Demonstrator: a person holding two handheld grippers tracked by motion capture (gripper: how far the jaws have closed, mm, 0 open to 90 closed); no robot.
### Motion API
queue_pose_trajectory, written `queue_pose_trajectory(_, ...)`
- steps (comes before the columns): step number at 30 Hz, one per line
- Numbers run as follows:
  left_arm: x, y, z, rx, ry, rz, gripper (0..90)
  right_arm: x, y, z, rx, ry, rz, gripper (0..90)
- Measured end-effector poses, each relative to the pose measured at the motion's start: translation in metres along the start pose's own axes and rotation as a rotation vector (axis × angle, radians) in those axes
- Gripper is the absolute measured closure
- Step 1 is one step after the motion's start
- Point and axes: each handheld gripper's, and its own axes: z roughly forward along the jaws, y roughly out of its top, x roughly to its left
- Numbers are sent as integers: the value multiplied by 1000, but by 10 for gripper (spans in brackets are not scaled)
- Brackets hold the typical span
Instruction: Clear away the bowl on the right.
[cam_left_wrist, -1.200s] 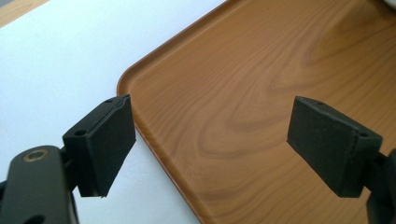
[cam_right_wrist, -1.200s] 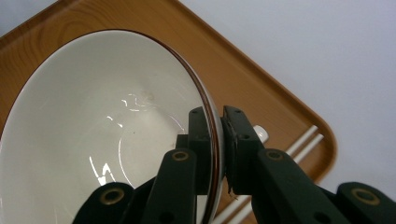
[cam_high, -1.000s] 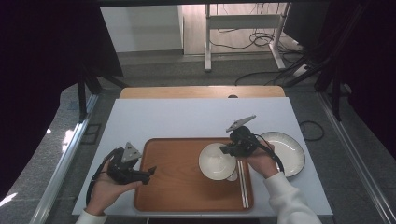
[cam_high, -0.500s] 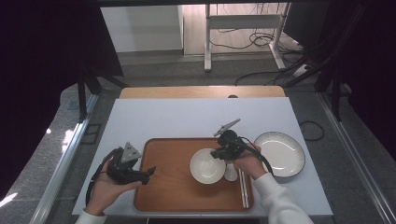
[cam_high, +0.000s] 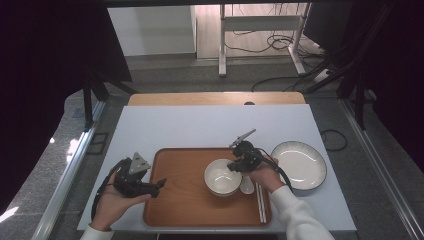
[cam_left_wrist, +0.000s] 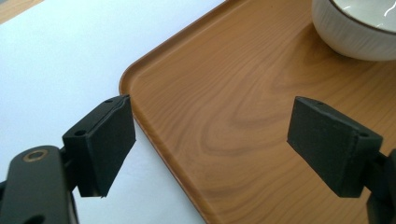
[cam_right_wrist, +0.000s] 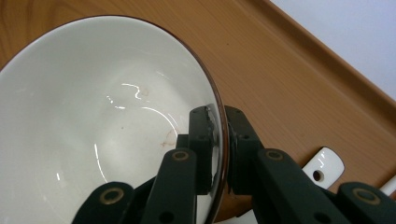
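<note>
- A white surface (cam_high: 200, 125) is carrying the things.
- A wooden tray (cam_high: 185, 200) is lying on it, near the front edge.
- A white plate (cam_high: 305, 162) is sitting just beside the tray's right side.

Tray (cam_high: 185, 200) sits on the bench (cam_high: 165, 125), near its front edge. Bowl (cam_high: 222, 176) on tray, right of centre. Spoon (cam_high: 247, 185) just right of bowl, chopsticks (cam_high: 260, 202) right of spoon, both on tray. Plate (cam_high: 300, 165) on bench, just right of tray.
</note>
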Motion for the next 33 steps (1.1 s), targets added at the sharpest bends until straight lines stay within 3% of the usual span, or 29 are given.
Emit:
queue_pose_trajectory(3,0,0,0,1,0,0,151,-2,-1,0,-9,12,4,815)
queue_pose_trajectory(7,-1,0,0,1,0,5,151,-1,-1,-2,-17,-16,-15,584)
queue_pose_trajectory(10,0,-1,-2,-4,2,0,151,-1,-1,-11,-72,-43,-27,442)
queue_pose_trajectory(12,2,-2,-4,-8,6,-7,151,-2,-2,-20,-114,-56,-32,403)
queue_pose_trajectory(15,4,-3,-4,-9,12,-18,151,-7,-6,-36,-180,-52,-11,383)
queue_pose_trajectory(23,7,-5,-4,-8,14,-28,151,-25,-29,-75,-283,-39,43,358)
queue_pose_trajectory(33,8,-5,-7,-17,21,-29,151,-36,-50,-108,-326,-67,49,325)
